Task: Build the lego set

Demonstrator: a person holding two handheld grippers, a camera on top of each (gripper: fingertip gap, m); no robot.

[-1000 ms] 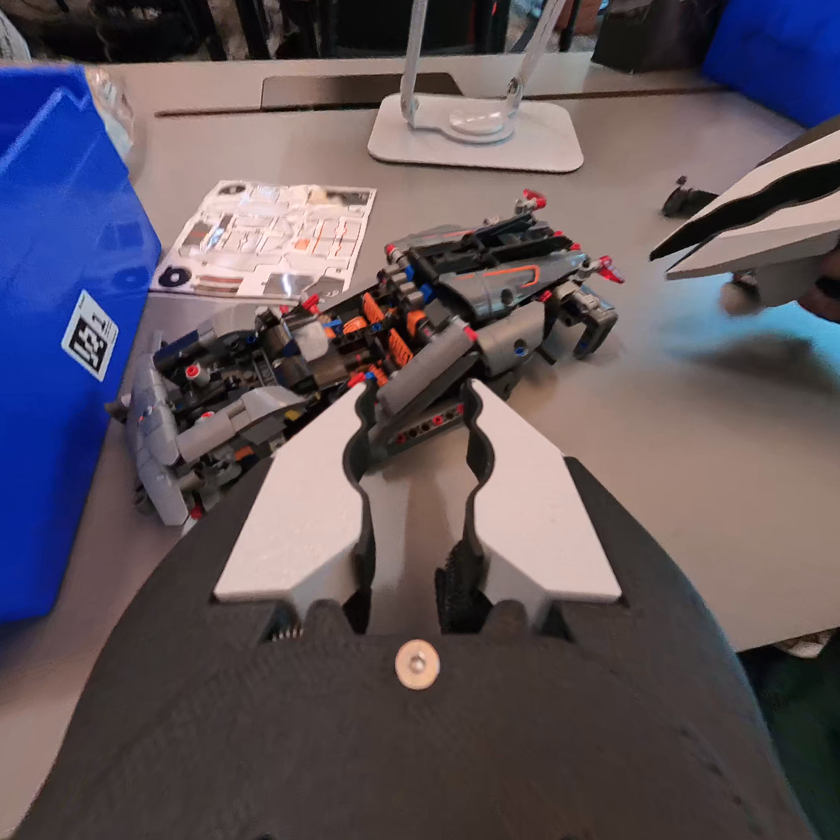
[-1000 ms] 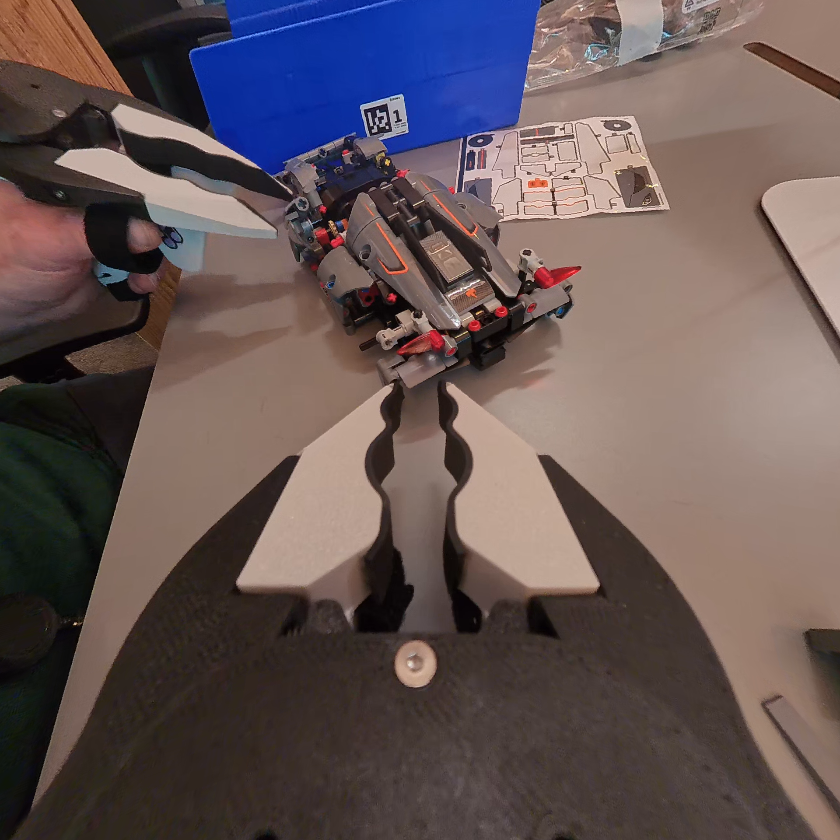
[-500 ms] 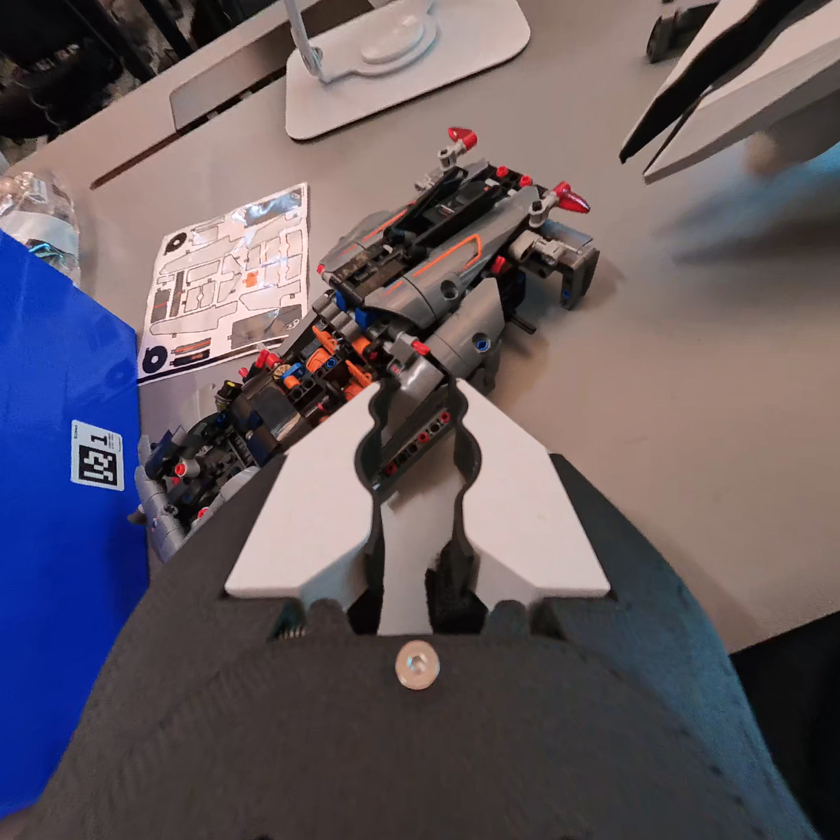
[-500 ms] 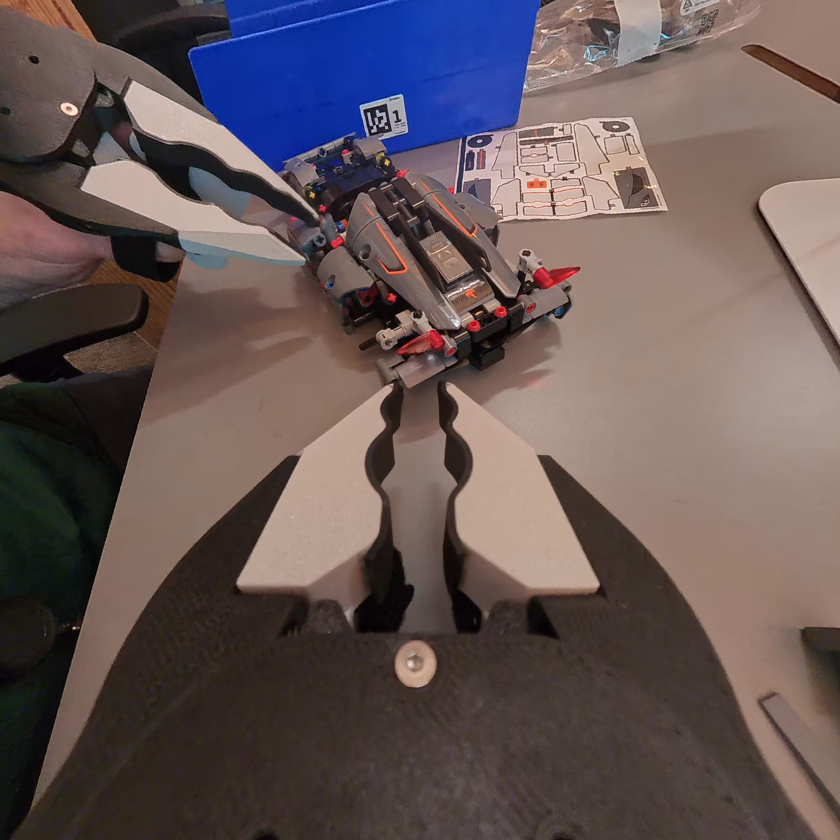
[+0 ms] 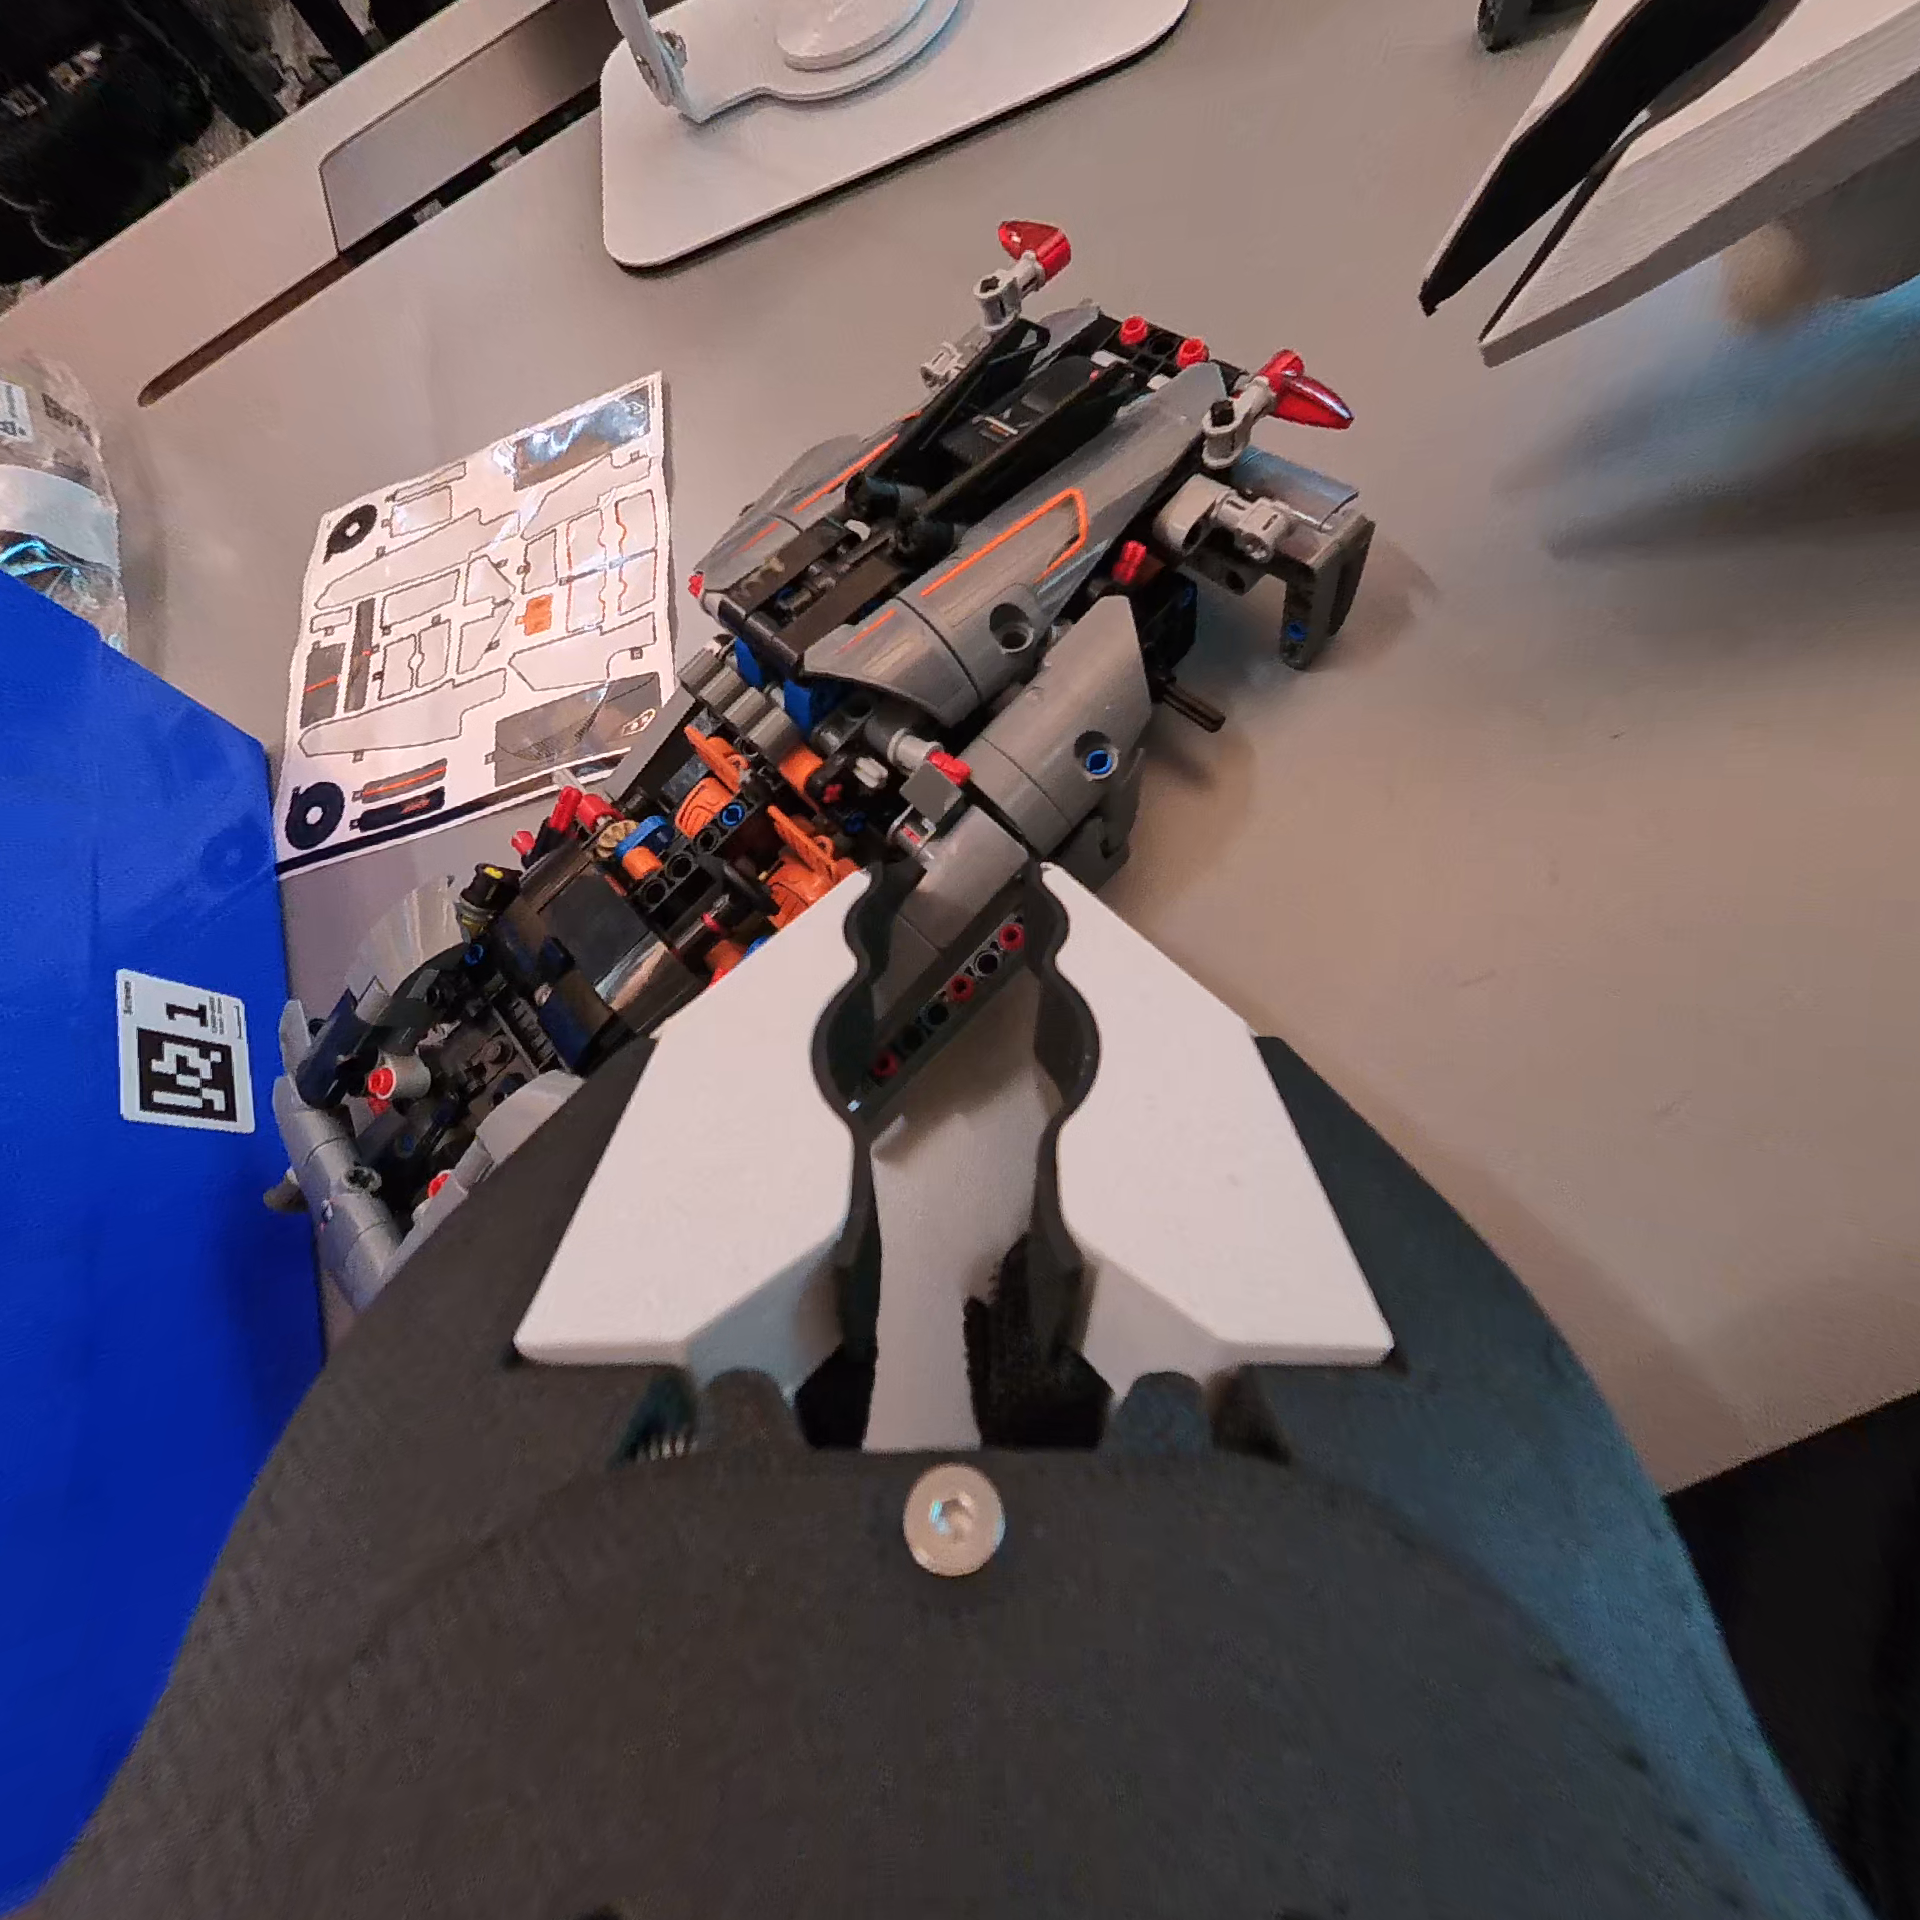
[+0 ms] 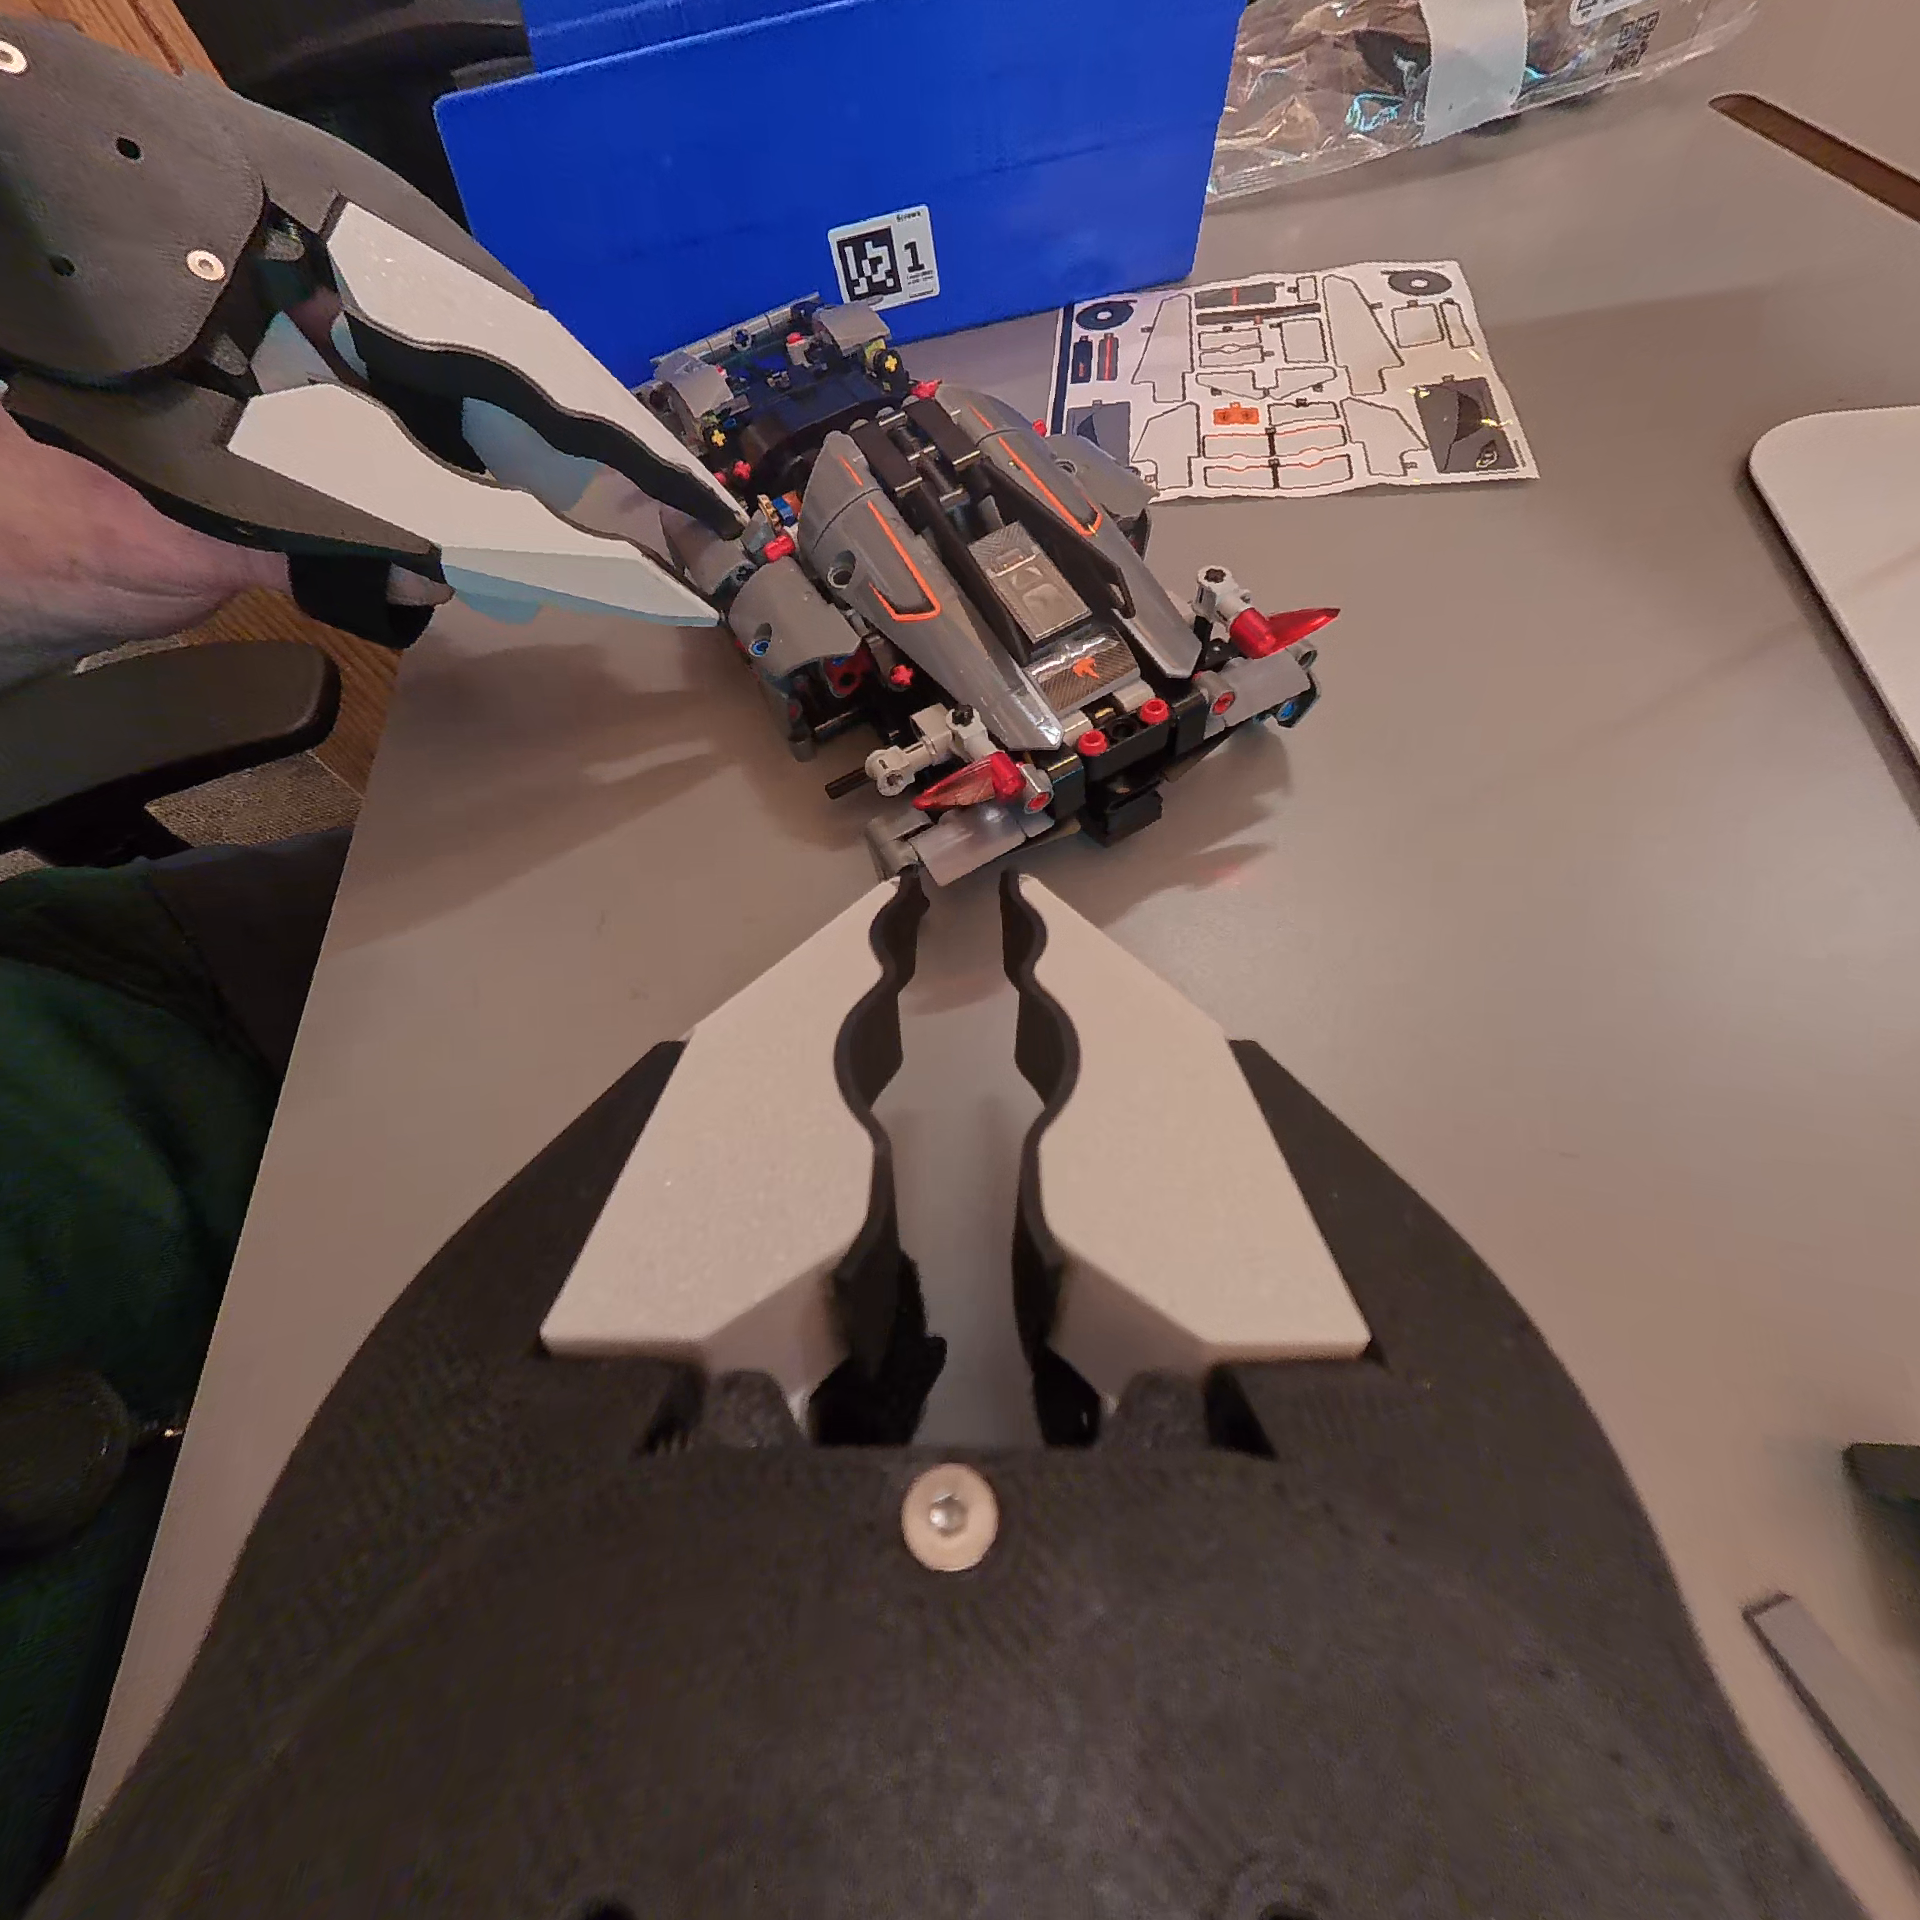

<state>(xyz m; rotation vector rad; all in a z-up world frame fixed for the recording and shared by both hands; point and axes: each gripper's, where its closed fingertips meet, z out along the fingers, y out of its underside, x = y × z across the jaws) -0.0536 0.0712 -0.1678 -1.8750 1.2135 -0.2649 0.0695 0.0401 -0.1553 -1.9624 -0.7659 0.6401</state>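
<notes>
A grey, black and orange lego car lies on the grey table. My left gripper is closed on the car's near side, with a black beam with red pins between its fingers. In the right wrist view the car points its nose with red tips toward me, and the left gripper pinches its left side panel. My right gripper is open by a narrow gap and empty, with its tips just short of the car's front. It also shows at the top right of the left wrist view.
A blue bin with a square code tag stands behind the car. A sticker sheet lies to the car's right, a plastic bag behind it, a white stand base at the right. A person's hand holds the left gripper at the table's left edge. Left tips to right tips: about 12 cm.
My left gripper moved in and tilted onto the car's side, and its fingers narrowed around the side beam. The right gripper stayed in place in front of the car.
</notes>
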